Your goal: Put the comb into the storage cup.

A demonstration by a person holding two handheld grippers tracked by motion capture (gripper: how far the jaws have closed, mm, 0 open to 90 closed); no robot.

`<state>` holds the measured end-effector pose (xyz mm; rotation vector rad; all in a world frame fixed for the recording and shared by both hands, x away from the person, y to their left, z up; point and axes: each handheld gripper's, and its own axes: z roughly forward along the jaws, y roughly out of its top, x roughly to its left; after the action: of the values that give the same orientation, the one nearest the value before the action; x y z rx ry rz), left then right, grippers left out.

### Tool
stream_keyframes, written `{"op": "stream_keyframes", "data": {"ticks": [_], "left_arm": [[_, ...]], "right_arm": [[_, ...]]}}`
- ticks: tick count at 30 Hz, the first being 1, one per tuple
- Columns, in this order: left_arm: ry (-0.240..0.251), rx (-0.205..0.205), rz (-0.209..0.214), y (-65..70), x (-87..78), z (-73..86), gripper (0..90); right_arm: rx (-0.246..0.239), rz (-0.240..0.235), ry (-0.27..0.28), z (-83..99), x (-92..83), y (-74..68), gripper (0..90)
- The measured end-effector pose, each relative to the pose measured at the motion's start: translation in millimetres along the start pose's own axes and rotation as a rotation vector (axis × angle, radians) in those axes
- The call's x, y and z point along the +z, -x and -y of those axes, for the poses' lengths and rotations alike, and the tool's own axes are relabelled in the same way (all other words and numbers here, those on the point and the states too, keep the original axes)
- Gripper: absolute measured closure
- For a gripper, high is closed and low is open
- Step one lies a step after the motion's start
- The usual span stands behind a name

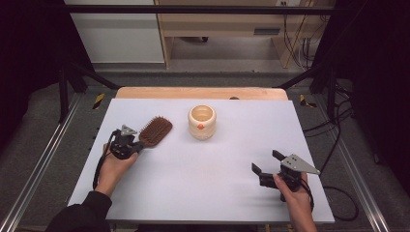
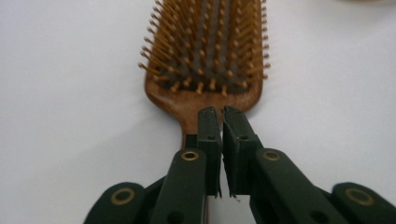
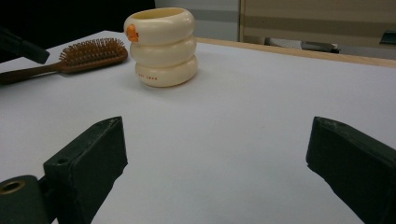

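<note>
A brown wooden hairbrush [image 1: 155,130] lies bristles up on the white table at the left; its handle points toward my left gripper [image 1: 137,143]. In the left gripper view my jaws stand almost together over the neck of the hairbrush [image 2: 205,56], with only a thin slit between them and nothing in it. The handle runs under them. My right gripper [image 1: 267,161] rests at the front right with its jaws wide apart and nothing between them. From the right gripper view the hairbrush [image 3: 88,53] lies flat on the table at the far left.
A cream cup shaped like three stacked rings, with an orange mark, [image 1: 201,122] stands upright at the middle back, just right of the brush; the right gripper view shows the cup [image 3: 162,46] ahead. A wooden edge [image 1: 200,93] runs behind the white table top [image 1: 203,183].
</note>
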<state>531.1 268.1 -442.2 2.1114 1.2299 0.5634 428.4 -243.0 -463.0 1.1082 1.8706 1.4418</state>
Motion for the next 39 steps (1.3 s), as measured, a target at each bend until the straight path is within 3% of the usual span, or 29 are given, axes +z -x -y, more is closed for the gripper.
{"op": "stream_keyframes", "data": {"ticks": [12, 26, 30, 39], "left_arm": [[-0.008, 0.017, -0.021, -11.0, -1.2, -8.1, 47.9], [-0.042, -0.023, 0.005, -18.2, 10.4, -8.0, 10.7], [-0.061, -0.029, 0.014, -19.6, 13.7, -6.9, 6.6], [-0.088, -0.026, -0.001, -20.0, 19.7, -5.4, 9.0]], "right_arm": [[0.001, -0.003, -0.002, 0.1, 0.1, -0.4, 5.3], [0.000, -0.009, -0.007, 0.4, 0.8, -0.9, 5.1], [-0.001, -0.010, -0.009, 0.5, 0.9, -1.0, 5.1], [0.004, -0.009, -0.010, 0.6, 1.1, -1.3, 5.1]]}}
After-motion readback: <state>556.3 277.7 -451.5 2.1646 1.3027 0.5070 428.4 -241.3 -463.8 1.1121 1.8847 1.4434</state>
